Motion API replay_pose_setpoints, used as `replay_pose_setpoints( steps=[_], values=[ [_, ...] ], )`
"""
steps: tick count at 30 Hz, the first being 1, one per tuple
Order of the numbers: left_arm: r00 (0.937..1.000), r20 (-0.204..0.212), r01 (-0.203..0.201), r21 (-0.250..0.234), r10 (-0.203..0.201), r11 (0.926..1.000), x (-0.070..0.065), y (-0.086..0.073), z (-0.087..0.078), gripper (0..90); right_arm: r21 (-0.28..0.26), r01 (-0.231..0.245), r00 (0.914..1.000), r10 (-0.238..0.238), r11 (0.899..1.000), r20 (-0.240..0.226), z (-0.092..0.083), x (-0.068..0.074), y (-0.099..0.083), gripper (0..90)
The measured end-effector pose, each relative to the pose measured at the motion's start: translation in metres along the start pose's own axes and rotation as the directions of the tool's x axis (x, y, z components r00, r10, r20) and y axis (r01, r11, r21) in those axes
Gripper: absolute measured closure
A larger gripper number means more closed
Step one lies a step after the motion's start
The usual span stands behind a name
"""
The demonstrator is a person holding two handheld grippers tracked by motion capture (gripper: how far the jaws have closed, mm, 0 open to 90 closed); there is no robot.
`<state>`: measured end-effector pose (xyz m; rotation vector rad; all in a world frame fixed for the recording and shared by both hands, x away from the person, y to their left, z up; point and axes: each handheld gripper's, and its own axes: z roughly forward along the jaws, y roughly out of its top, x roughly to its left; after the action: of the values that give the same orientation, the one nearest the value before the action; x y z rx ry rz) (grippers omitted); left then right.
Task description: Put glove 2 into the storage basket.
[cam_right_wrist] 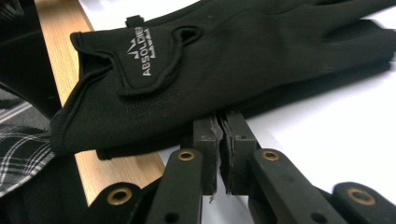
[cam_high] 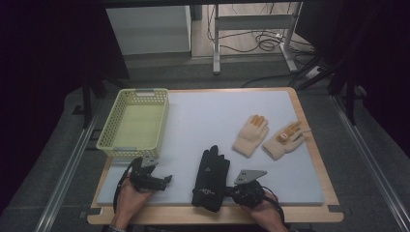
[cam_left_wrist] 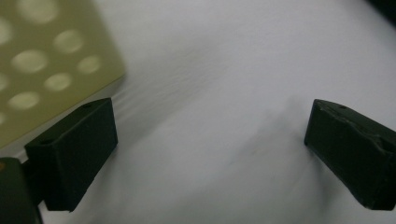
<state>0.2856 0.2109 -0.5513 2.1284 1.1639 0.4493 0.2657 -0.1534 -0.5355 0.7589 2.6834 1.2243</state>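
Reaching in low from the table's near edge, right gripper (cam_high: 231, 192) pinching closed on the black glove (cam_right_wrist: 224, 60) cuff edge, left gripper (cam_high: 167, 180) spreading open.

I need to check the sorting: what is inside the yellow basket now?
The yellow basket looks empty: its bare floor is visible. Its near wall hides a strip of that floor.
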Motion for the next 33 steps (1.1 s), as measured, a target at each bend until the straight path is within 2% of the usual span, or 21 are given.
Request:
replay_pose_setpoints(
  steps=[3,4,11,16,18,21,26,28,31,33],
  values=[
    [0.9999,0.001,0.011,-0.009,-0.011,0.9999,0.005,-0.004,-0.001,1.4,-0.012,-0.002,1.0,0.002,1.0,-0.01,0.005,0.001,0.003,82.7],
    [0.9993,0.017,0.034,-0.005,-0.034,0.9994,0.009,-0.005,-0.001,1.4,-0.017,-0.006,0.9999,0.006,1.0,-0.014,0.01,0.001,0.006,82.4],
    [0.9993,0.015,0.034,-0.002,-0.034,0.9994,0.009,-0.005,0.0,1.2,-0.021,-0.001,1.0,0.001,1.0,0.007,0.027,0.002,0.021,82.7],
    [0.9991,0.016,0.039,0.0,-0.039,0.9993,0.01,-0.005,0.0,1.6,-0.015,0.016,0.998,-0.015,1.0,0.061,0.042,-0.002,0.035,83.1],
    [0.9991,0.015,0.04,0.0,-0.04,0.9992,0.01,-0.005,0.0,1.6,-0.015,0.019,0.9974,-0.018,1.0,0.07,0.045,-0.003,0.038,83.2],
    [0.9993,0.014,0.035,0.0,-0.035,0.9994,0.01,-0.005,0.0,1.6,-0.015,0.025,0.9933,-0.023,1.0,0.113,0.054,-0.011,0.048,83.2],
    [0.9993,0.011,0.035,-0.001,-0.035,0.9994,0.009,-0.005,0.0,1.6,-0.015,0.012,0.9919,-0.01,1.0,0.127,0.061,-0.019,0.055,83.1],
    [0.9993,0.011,0.036,-0.001,-0.036,0.9994,0.009,-0.005,0.0,1.6,-0.015,0.02,0.9914,-0.018,1.0,0.13,0.061,-0.019,0.055,80.5],
    [0.9993,0.011,0.037,0.0,-0.037,0.9993,0.009,-0.005,0.0,1.6,-0.018,0.016,0.9935,-0.013,1.0,0.113,0.059,-0.018,0.054,71.6],
    [0.9992,0.012,0.038,0.0,-0.038,0.9993,0.009,-0.005,0.0,1.6,-0.016,0.016,0.9925,-0.014,1.0,0.121,0.056,-0.017,0.052,68.3]
  ],
)
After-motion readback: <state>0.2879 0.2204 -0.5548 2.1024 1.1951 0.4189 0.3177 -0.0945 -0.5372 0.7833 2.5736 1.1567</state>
